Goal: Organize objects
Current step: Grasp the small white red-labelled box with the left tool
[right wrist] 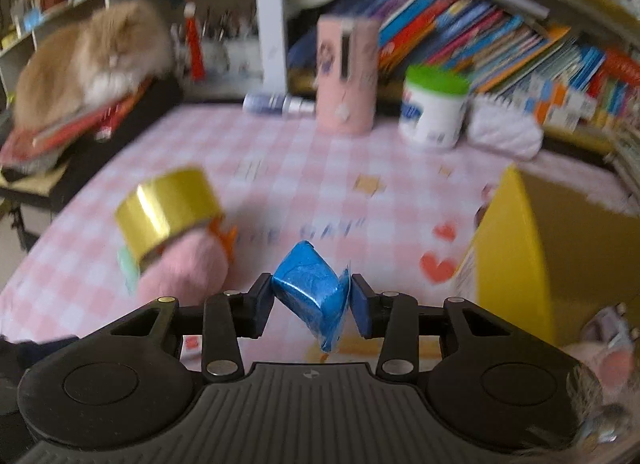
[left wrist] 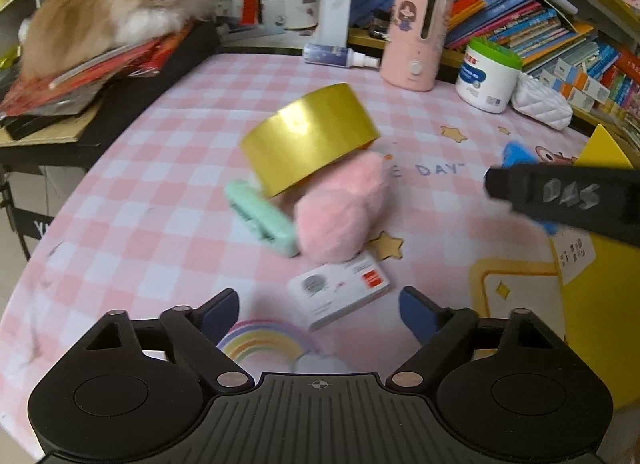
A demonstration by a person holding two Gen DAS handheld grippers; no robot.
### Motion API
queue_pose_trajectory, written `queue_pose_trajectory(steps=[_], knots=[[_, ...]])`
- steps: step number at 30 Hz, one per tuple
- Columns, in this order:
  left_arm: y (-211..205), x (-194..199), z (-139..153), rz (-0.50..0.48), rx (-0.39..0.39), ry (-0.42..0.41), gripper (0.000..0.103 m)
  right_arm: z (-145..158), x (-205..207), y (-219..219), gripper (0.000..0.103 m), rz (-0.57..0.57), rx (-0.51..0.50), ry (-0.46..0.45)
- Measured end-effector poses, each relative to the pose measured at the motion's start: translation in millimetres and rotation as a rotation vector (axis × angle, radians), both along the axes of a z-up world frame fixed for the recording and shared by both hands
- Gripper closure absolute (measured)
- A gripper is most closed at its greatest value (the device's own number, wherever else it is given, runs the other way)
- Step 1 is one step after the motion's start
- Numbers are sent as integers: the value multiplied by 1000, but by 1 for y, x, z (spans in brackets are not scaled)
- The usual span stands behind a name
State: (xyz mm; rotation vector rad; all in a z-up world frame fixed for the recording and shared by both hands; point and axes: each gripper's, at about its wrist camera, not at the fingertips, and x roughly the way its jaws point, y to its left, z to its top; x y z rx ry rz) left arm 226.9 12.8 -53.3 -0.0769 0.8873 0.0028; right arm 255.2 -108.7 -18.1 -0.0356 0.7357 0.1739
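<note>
My right gripper (right wrist: pixel 310 298) is shut on a blue foil-wrapped block (right wrist: pixel 310 292) and holds it above the pink checked tablecloth (right wrist: pixel 312 168), left of a yellow box (right wrist: pixel 516 248). My left gripper (left wrist: pixel 318 314) is open and empty, low over the cloth just short of a white card pack (left wrist: pixel 340 296). Beyond it lie a pink fluffy toy (left wrist: pixel 340 208), a gold tape roll (left wrist: pixel 310 140) leaning on the toy, and a mint green clip (left wrist: pixel 262 216). The right gripper's black arm (left wrist: pixel 568 196) crosses the right side of the left wrist view.
A pink humidifier (left wrist: pixel 414 36), a spray bottle (left wrist: pixel 340 56), a green-lidded white jar (left wrist: pixel 490 74) and a white quilted pouch (left wrist: pixel 542 102) stand at the back. A cat (left wrist: pixel 116 4) lies on red books at the back left. Bookshelves line the right.
</note>
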Motion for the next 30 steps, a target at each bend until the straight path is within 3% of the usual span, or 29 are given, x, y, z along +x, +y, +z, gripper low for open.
queue_pose_trajectory(steps=[2,7,20,30], knots=[[-4,5,-3,-4,-1,3,20,8,0,-6,65,-12,12,-34],[-14,15,-8,-14,53,23,43,16,-2,-13,65,-13,0,-85],[8,-13,5,-25,-37,36,43,10,-13,-3,65,45,17,-16],[44,-53,41,17,-78,-55,43,11,-36,4,65,55,18,24]])
